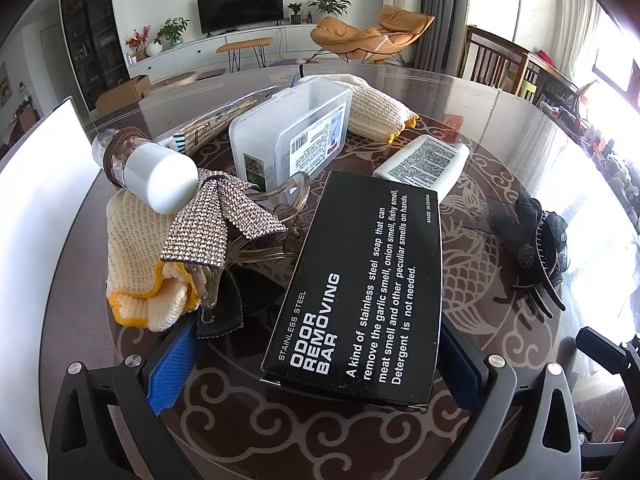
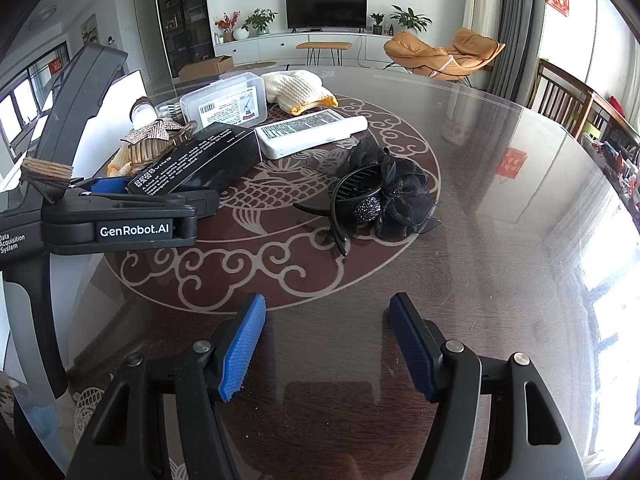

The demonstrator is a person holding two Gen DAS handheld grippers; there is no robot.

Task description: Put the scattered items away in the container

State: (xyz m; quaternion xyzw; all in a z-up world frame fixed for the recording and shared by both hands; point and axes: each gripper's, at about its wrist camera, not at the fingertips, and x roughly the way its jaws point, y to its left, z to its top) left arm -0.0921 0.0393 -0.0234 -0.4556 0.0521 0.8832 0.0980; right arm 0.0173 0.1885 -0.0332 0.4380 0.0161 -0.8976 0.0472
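Note:
My left gripper [image 1: 312, 364] is open, its blue pads on either side of the near end of a black "Odor Removing Bar" box [image 1: 360, 284]; the box also shows in the right wrist view [image 2: 200, 162]. I cannot tell if the pads touch it. A white bin [image 1: 36, 216] stands at the far left. Scattered around are a clear plastic case [image 1: 288, 132], a white bottle [image 1: 156, 172], a rhinestone hair clip [image 1: 224, 220], cream gloves [image 1: 140, 276], a white pack [image 1: 424, 162] and a black flower hair clip [image 2: 380, 196]. My right gripper [image 2: 328, 344] is open and empty above bare table.
The round glass-topped table [image 2: 500, 240] has a patterned centre. A second cream glove [image 1: 372, 108] and a chopstick packet [image 1: 212, 128] lie behind the clear case. Wooden chairs [image 1: 500, 60] stand beyond the far right edge.

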